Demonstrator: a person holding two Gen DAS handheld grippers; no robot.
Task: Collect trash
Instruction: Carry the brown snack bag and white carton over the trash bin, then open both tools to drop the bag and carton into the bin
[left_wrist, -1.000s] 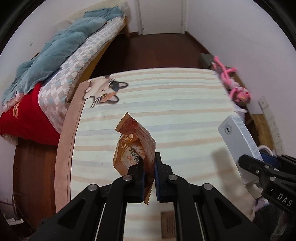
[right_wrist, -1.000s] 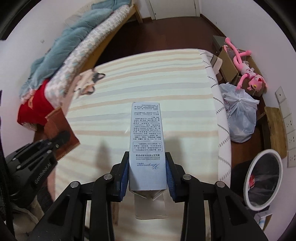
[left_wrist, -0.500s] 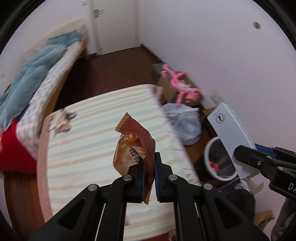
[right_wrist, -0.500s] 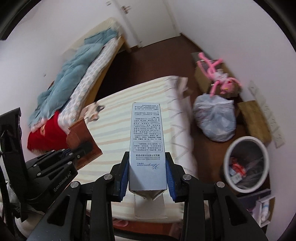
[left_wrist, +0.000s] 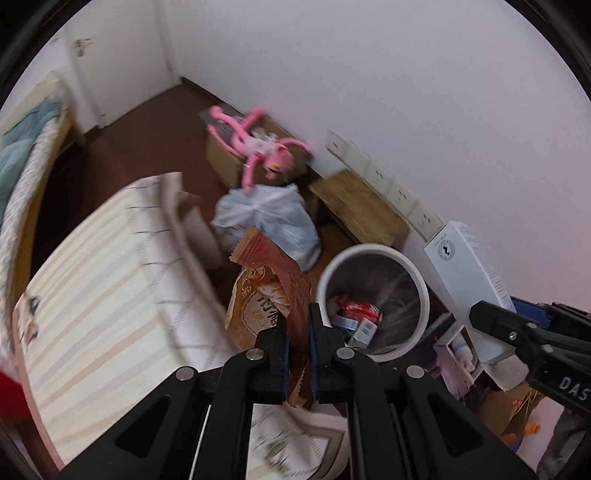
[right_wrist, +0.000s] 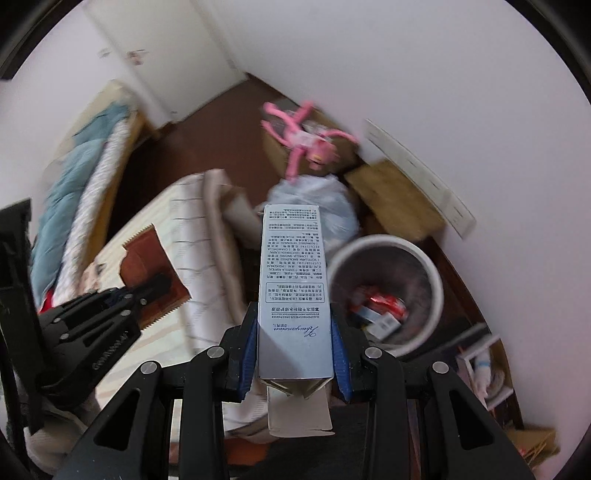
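My left gripper (left_wrist: 298, 325) clenches a brown snack wrapper (left_wrist: 269, 291); my right gripper (right_wrist: 295, 332) clamps a printed white carton (right_wrist: 293, 280). Beyond both sits the white bin (right_wrist: 384, 291). Only the left view shows the carton's logo end (left_wrist: 447, 249).

White walls (left_wrist: 369, 74) all round, w/ a white door (left_wrist: 110, 74) at the far end. Floor (left_wrist: 147, 122) is dark brown wood. A bed (left_wrist: 103, 295) w/ a striped cream cover sits in the middle. Another bed (right_wrist: 92, 177) w/ a blue blanket is by the far wall. A pink toy (left_wrist: 255, 147) lies on a cardboard box. Next to it is a tied plastic bag (left_wrist: 273, 218) & a low wood stool (left_wrist: 358, 206). Wall sockets (left_wrist: 380, 177) run in a row just above the stool. Pic is a bit blurry.
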